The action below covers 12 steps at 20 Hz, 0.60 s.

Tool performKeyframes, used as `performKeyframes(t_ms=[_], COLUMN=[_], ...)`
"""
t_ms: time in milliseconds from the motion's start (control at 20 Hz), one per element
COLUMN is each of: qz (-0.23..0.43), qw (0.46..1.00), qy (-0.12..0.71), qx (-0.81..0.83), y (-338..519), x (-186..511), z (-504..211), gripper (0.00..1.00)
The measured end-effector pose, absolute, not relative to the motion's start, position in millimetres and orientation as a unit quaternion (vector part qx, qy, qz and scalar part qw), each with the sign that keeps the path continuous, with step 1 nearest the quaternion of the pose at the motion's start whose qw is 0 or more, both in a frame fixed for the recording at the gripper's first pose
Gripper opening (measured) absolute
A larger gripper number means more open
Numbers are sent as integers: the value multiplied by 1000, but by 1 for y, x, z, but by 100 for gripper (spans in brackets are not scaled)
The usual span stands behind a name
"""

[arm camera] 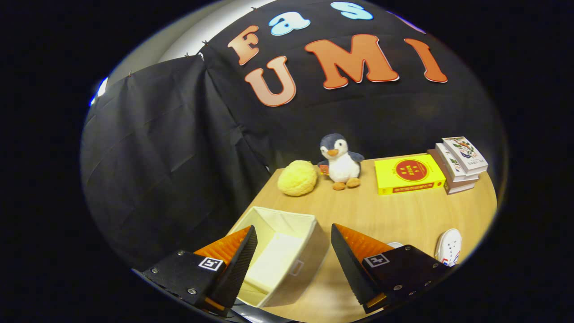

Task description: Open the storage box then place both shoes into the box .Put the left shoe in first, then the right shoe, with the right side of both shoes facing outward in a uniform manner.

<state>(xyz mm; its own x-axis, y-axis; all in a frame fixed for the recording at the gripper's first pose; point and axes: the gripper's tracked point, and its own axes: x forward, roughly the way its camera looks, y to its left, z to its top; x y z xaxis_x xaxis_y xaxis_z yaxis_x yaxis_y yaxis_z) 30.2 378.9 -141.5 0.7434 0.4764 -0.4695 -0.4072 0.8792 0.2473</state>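
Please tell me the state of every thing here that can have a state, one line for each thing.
storage box: open, nothing visible inside, between the fingers
white shoe: on the table, outside the box, beyond the right finger
hand-held gripper: open, holding nothing
penguin toy: upright
yellow book: closed, lying flat
stack of books: closed, piled flat

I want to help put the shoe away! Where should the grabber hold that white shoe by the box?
Probably pinch the white shoe across its narrow sides, coming down from above: it lies flat on the table, right of the open box. The gripper is open, its fingers over the box.
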Motion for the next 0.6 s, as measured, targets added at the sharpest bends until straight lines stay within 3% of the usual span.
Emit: performKeyframes(t_ms=[450,600], qz=[128,107], qw=[935,925], qy=[330,364], qx=[1,-18], y=[242,211], x=[25,13], z=[-216,-250], gripper=[97,92])
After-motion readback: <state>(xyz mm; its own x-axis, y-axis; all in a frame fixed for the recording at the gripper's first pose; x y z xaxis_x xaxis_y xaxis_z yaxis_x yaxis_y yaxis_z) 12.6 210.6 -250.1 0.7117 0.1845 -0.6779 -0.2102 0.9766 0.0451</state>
